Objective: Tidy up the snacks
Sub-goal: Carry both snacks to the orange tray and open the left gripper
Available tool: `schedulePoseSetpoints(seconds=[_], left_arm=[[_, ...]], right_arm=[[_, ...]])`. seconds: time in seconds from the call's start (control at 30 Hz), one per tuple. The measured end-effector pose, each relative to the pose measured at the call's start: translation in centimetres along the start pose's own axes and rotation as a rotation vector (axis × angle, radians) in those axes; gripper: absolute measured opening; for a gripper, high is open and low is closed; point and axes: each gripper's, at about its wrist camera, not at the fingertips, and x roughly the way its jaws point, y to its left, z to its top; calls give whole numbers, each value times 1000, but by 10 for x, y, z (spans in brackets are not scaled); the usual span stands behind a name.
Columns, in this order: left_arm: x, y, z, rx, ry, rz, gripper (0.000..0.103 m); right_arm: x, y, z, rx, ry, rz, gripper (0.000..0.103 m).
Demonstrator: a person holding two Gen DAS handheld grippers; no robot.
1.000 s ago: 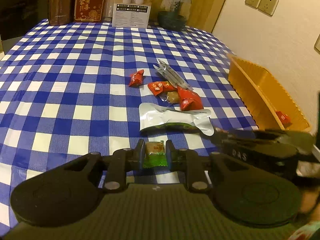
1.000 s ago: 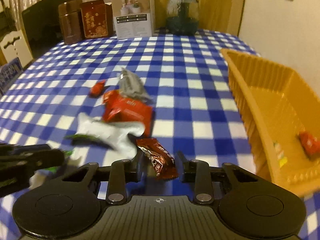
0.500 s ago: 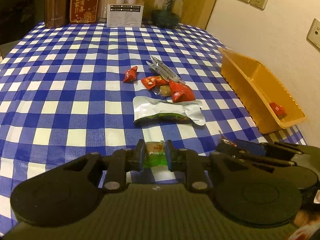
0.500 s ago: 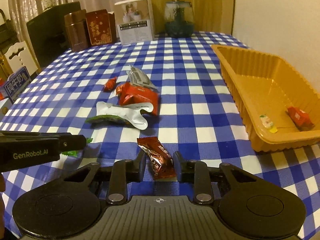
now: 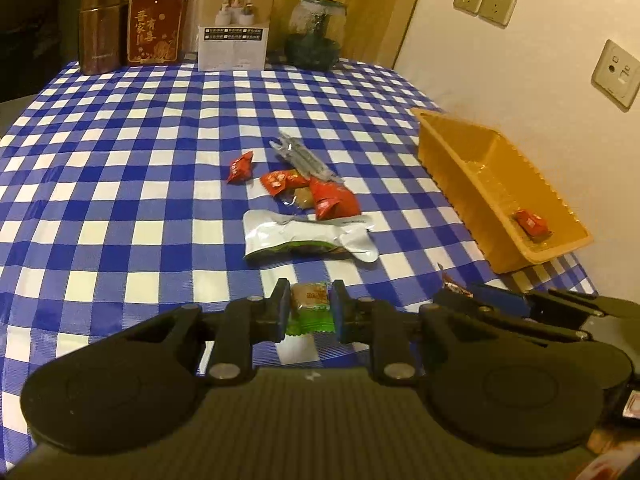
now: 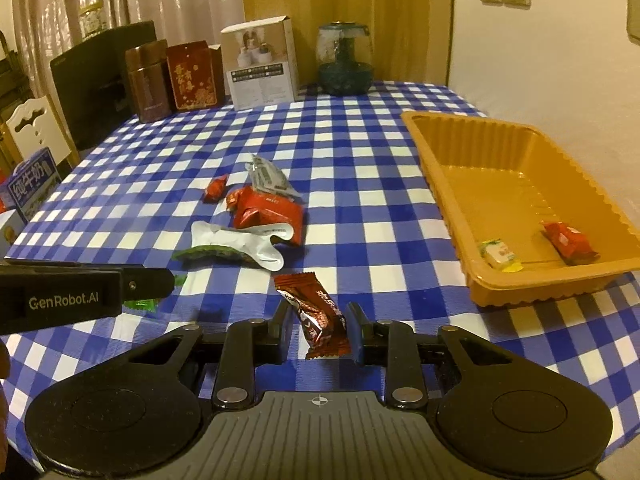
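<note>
My left gripper (image 5: 309,306) is shut on a small green-wrapped candy (image 5: 310,312), held above the checked tablecloth. My right gripper (image 6: 318,320) is shut on a dark red-brown snack bar (image 6: 316,312), also lifted off the cloth. The left gripper's side (image 6: 80,300) shows at the left of the right wrist view. An orange tray (image 6: 440,176) lies to the right with a red snack (image 6: 568,240) and a small yellow-green candy (image 6: 498,254) in it. A pile of loose snacks remains mid-table: a white-green pouch (image 5: 304,236), red packets (image 5: 334,202), a red candy (image 5: 240,166) and a silver packet (image 5: 300,156).
At the table's far edge stand brown and red tins (image 5: 154,32), a white box (image 5: 236,24) and a dark glass jar (image 5: 318,34). A wall with sockets (image 5: 486,0) runs along the right behind the tray. A milk carton box (image 6: 32,186) and chair sit off the left.
Both grippers rose and drew back from the table with their snacks. The right gripper closed onto the brown bar and lifted it; the tray now shows fuller to its right.
</note>
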Motion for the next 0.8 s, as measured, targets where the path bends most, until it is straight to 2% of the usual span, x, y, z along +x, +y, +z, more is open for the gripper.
schedulePoseSetpoints(seconds=[0.8], left_arm=[[-14,-37,15,46,-13,-65,19]], right_arm=[[-40,-25,11,46,-67,-40,29]])
